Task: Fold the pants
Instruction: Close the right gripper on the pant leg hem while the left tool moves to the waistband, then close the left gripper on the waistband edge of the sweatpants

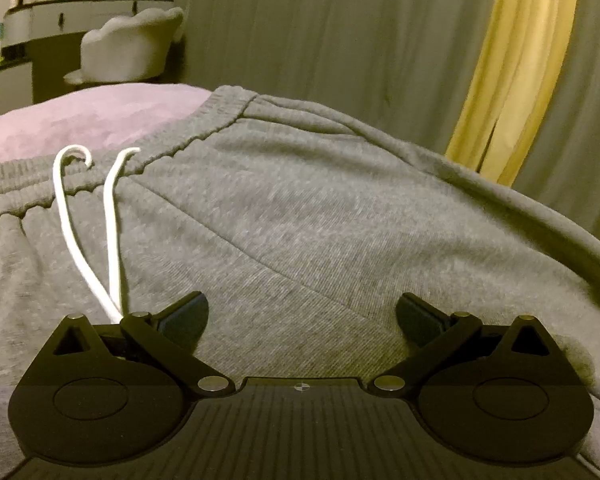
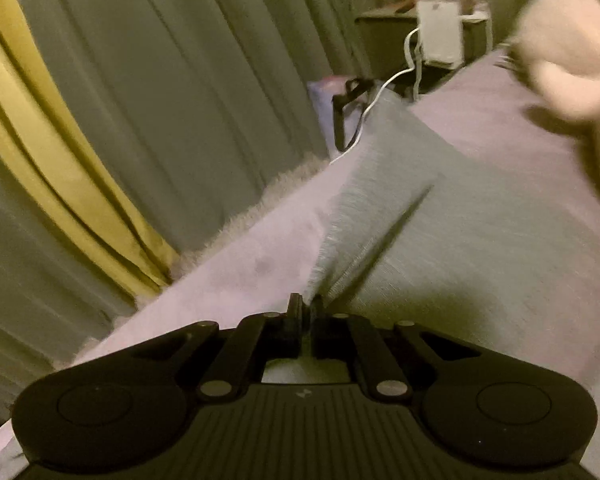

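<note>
Grey sweatpants [image 1: 292, 208] lie on a pink bed cover [image 1: 88, 116]. The elastic waistband [image 1: 204, 128] runs across the far left, with two white drawstrings [image 1: 112, 220] trailing toward me. My left gripper [image 1: 302, 316] is open, fingers wide apart, low over the hip area of the pants, holding nothing. In the right wrist view a pant leg [image 2: 440, 240] stretches away over the bed cover [image 2: 240, 272]. My right gripper [image 2: 306, 312] is shut on the leg's edge fabric, which bunches into a ridge at the fingertips.
Grey and yellow curtains [image 1: 512, 72] hang beside the bed. A white chair [image 1: 128, 48] and dresser [image 1: 52, 20] stand at far left. A nightstand with a white device and cables [image 2: 436, 36] stands past the bed. A blurred pale object [image 2: 568, 60] sits top right.
</note>
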The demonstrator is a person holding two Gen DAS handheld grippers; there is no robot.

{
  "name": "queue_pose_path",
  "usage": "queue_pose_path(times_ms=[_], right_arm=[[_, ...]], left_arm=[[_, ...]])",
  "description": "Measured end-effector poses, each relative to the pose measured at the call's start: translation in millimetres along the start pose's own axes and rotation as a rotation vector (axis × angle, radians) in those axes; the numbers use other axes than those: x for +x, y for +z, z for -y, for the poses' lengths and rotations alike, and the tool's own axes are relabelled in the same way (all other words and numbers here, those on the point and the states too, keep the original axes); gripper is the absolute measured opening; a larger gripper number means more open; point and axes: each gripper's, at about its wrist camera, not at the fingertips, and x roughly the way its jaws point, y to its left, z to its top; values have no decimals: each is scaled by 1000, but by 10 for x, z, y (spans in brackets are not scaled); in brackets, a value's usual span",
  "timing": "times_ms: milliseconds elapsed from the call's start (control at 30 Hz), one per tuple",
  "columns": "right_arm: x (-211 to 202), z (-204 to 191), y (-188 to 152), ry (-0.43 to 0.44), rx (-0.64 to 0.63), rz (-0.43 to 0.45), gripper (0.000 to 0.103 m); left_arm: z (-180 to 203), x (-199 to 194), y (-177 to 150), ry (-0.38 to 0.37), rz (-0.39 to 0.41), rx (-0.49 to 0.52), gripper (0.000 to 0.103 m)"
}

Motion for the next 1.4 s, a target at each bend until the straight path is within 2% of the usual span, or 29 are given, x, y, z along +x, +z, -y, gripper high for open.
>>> queue_pose_path(times_ms=[67, 100, 200, 233, 300, 400, 467, 567, 633, 667, 700, 733, 800, 900, 967, 1067, 1100, 1133, 1167, 1200, 1233, 1267, 1333, 1400], right_arm=[[-300, 254, -360, -26, -14, 7, 3], [-368, 389, -574, -41, -23, -18, 3], [-345, 747, -1072, -104, -4, -81, 0], [-380, 877, -1187, -63, 17, -32, 0], [-433, 994, -1264, -29, 56, 32, 0], [-399, 1146, -1284, 30, 128, 51, 0], [-368, 1123, -1271, 39, 108, 47, 0], [-394, 1061, -1268, 26, 21, 39, 2], [-405, 1034, -1232, 68, 26, 41, 14], [-401, 1059, -1186, 88, 58, 25, 17], [-406, 1113, -1126, 110, 108, 12, 28], [-438, 1184, -1066, 122, 147, 12, 57], [-457, 1217, -993, 119, 191, 44, 97], [-445, 1317, -818, 82, 215, 94, 97], [-345, 1432, -725, 75, 275, 79, 96], [-157, 1562, -635, 112, 352, 61, 90], [-117, 1571, -596, 127, 367, 62, 88], [-87, 1569, -543, 146, 369, 65, 78], [-65, 1545, -497, 147, 364, 64, 66], [-73, 1524, -454, 131, 359, 57, 34], [-65, 1524, -399, 141, 365, 45, 18], [-92, 1559, -414, 161, 384, 39, 18], [-1, 1601, -363, 160, 459, -13, 19], [115, 1638, -387, 174, 537, -70, 18]], left_arm=[[-33, -10, 19, -21, -7, -7, 103], [-47, -20, 29, -29, -10, -10, 103], [-47, -60, 99, -43, -24, -5, 103], [-51, -81, 141, -55, -29, -7, 103], [-64, -137, 247, -79, -31, -18, 103], [-82, -158, 506, -148, -29, -64, 103], [-26, -28, 749, -190, -52, -67, 103], [183, 344, 1163, -166, -115, -46, 103], [319, 695, 1413, -196, -196, -77, 103], [390, 860, 1498, -199, -239, -89, 103], [463, 1026, 1574, -183, -289, -102, 103], [537, 1195, 1634, -174, -331, -109, 103], [658, 1454, 1689, -158, -365, -122, 103], [786, 1773, 1718, -155, -425, -127, 103], [808, 1966, 1687, -158, -471, -170, 103], [795, 2091, 1661, -148, -465, -225, 99], [785, 2093, 1662, -148, -457, -244, 87], [771, 2099, 1667, -155, -450, -258, 69], [753, 2118, 1673, -160, -459, -267, 59], [738, 2142, 1674, -161, -476, -270, 40], [721, 2136, 1670, -166, -489, -272, 18], [695, 2135, 1662, -183, -503, -285, 13], [637, 2107, 1656, -208, -501, -322, 13], [667, 1982, 1623, -222, -473, -302, 12]])
